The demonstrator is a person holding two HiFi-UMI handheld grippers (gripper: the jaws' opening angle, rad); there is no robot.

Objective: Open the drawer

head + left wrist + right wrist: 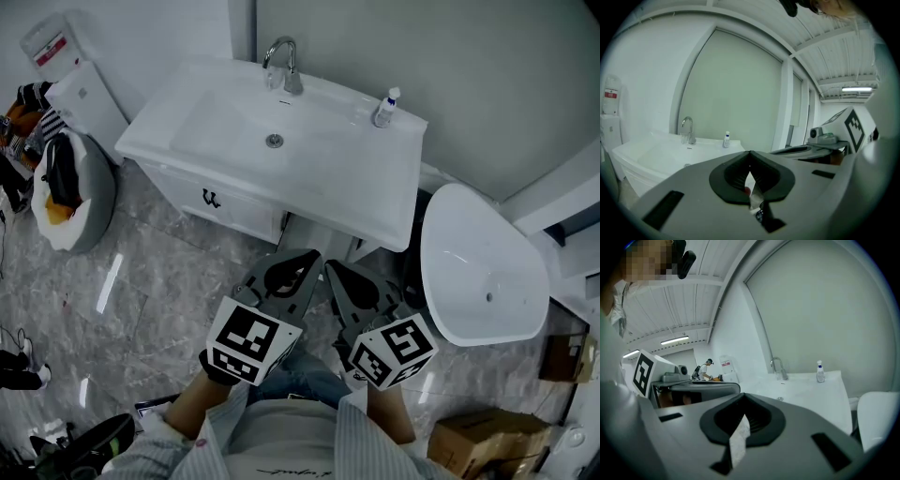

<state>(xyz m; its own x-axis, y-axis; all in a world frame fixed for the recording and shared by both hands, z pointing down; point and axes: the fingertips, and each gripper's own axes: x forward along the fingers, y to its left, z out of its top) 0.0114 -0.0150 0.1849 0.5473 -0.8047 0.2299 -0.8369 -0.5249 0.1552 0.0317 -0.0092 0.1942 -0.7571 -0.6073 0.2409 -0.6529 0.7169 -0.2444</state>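
Observation:
The white vanity (281, 150) stands ahead of me, and its drawer front (234, 208) under the basin carries a dark handle (211, 198); the drawer looks closed. Both grippers hang side by side in front of the cabinet, well short of the handle. My left gripper (314, 253) has its jaws together with nothing between them, as the left gripper view shows (751, 152). Beside it my right gripper (330, 265) also has its jaws meeting and empty (743, 394). The drawer is hidden in both gripper views.
A faucet (284, 64) and a small bottle (385, 108) sit on the vanity top. A loose white basin (478, 272) leans to the right, with a cardboard box (487, 441) near it. A grey bag (70, 192) and a white appliance (84, 98) stand at left.

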